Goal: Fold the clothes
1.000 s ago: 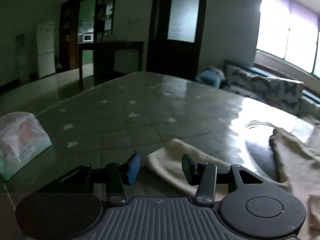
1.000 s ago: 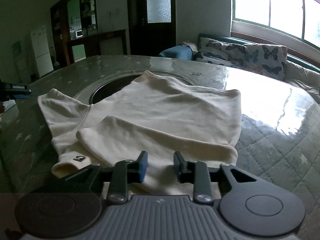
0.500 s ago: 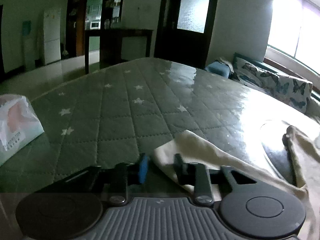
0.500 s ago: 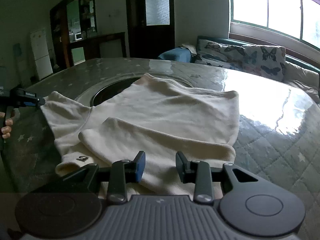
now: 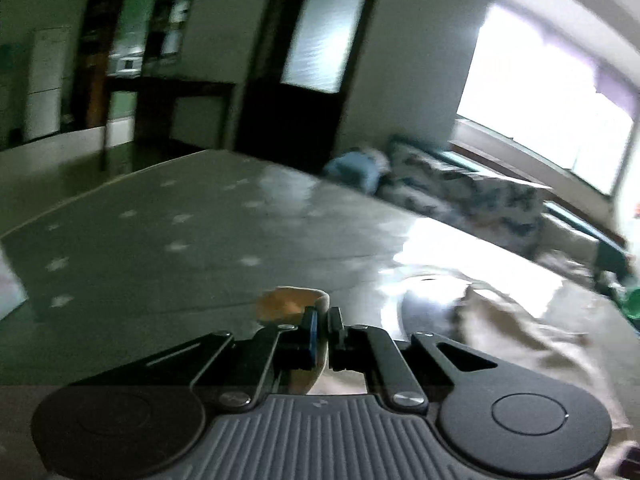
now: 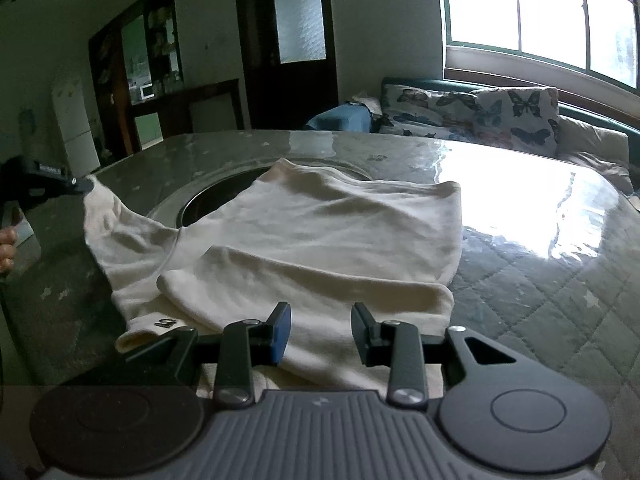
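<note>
Left wrist view is motion-blurred throughout: star print on the quilted table cover [image 5: 168, 240] reads as smears, sofa [image 5: 472, 204] pattern can't be made out, and a white item [image 5: 10, 288] is cut by the left edge, so can't tell what it is. Cream sweater [image 6: 320, 236] near hem runs under the right gripper [image 6: 320, 330] body & out of sight; small dark logo [image 6: 165, 323] on its cuff is too small to read. Left gripper [image 6: 82, 187] body and the person's hand [image 6: 7, 248] are cropped at the left edge of the right wrist view.

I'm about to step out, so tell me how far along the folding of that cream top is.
Early on. Done: one sleeve already lies folded across the cream top. In hand: the left tongs are shut on the other sleeve's cuff, lifting it off the table. The right tongs hover open over the near edge. Left: laying that sleeve in, then folding the body.
</note>
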`<state>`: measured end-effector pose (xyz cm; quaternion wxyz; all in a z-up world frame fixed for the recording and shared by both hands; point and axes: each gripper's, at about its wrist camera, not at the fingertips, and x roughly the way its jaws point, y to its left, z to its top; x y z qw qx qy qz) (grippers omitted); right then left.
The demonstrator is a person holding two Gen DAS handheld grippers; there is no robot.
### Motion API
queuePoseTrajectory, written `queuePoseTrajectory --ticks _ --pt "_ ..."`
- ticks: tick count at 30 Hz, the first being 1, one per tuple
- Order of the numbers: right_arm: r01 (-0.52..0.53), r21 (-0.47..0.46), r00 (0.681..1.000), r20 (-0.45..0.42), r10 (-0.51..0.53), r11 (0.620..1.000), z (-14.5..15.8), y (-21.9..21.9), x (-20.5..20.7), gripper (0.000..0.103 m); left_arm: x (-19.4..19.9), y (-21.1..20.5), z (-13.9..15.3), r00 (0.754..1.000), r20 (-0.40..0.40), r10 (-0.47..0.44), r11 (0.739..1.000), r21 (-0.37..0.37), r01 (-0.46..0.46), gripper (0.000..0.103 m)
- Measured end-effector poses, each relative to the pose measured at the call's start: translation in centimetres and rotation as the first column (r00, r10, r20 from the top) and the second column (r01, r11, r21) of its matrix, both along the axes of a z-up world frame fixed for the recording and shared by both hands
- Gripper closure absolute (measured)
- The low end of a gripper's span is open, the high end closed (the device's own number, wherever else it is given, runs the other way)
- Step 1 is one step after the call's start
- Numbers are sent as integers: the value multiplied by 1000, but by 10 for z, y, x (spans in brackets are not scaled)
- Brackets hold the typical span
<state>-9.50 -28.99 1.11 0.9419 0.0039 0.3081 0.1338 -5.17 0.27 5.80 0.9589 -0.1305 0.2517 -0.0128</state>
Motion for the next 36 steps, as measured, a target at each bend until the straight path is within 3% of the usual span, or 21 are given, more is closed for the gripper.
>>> queuePoseTrajectory --ticks 6,12,18,21,23,29,36 --pt "21 21 1000 10 -21 1000 1 -6 -5 70 -16 -55 27 974 80 -210 975 -55 215 98" --pt "53 46 999 8 -53 998 1 -14 -9 70 -32 -111 52 900 165 -404 902 -89 421 98" --pt "76 68 997 -4 -76 995 -1 -19 -10 70 -34 -166 31 812 121 -570 809 -89 581 96" --pt "78 68 997 -10 -78 995 -2 -20 -10 70 -33 -178 15 775 52 -629 769 -107 631 85" --pt "80 66 997 -13 -79 995 -2 -20 -11 70 -34 -180 7 764 27 -644 760 -88 644 79" --pt "88 69 996 -25 -86 994 -2 -23 -11 70 -34 -155 5 764 22 -644 764 -37 645 68" --pt "104 123 994 -40 -99 987 10 -39 -20 65 -26 -98 -4 831 -18 -556 829 69 555 67"
